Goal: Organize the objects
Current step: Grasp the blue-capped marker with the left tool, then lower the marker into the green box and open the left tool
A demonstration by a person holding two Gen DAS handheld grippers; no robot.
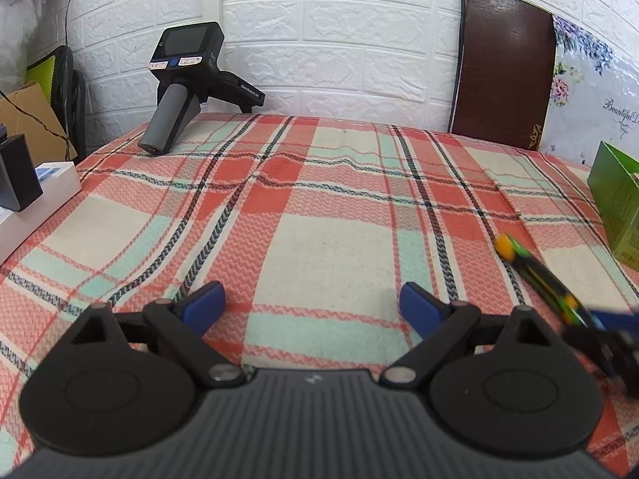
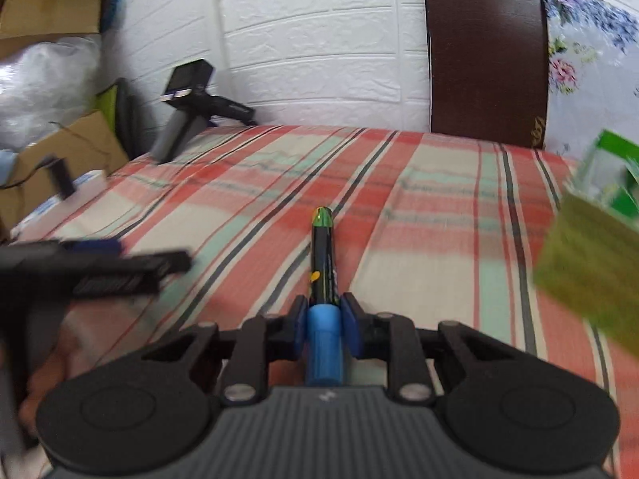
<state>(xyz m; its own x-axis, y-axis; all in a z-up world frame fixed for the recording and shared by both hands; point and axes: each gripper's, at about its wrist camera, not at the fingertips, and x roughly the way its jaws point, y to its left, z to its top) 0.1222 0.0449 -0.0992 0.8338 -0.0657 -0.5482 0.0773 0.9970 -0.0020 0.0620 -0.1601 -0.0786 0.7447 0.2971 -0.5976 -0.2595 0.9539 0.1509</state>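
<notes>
My right gripper [image 2: 324, 325] is shut on a pen-like stick [image 2: 324, 255] with a blue end, a black body and a green tip. It holds the stick pointing forward above the plaid cloth [image 2: 419, 207]. The stick [image 1: 535, 275] and the blurred right gripper [image 1: 599, 333] also show in the left wrist view at the right. My left gripper [image 1: 311, 303] is open and empty, low over the cloth [image 1: 319, 207]. It also shows in the right wrist view [image 2: 92, 267] at the left, blurred.
A green box [image 1: 617, 203] stands at the right edge of the table; it is blurred in the right wrist view [image 2: 591, 247]. A black handheld device [image 1: 187, 80] leans at the back left. A brown board [image 1: 503, 68] leans against the white wall. White boxes [image 1: 36, 203] lie left.
</notes>
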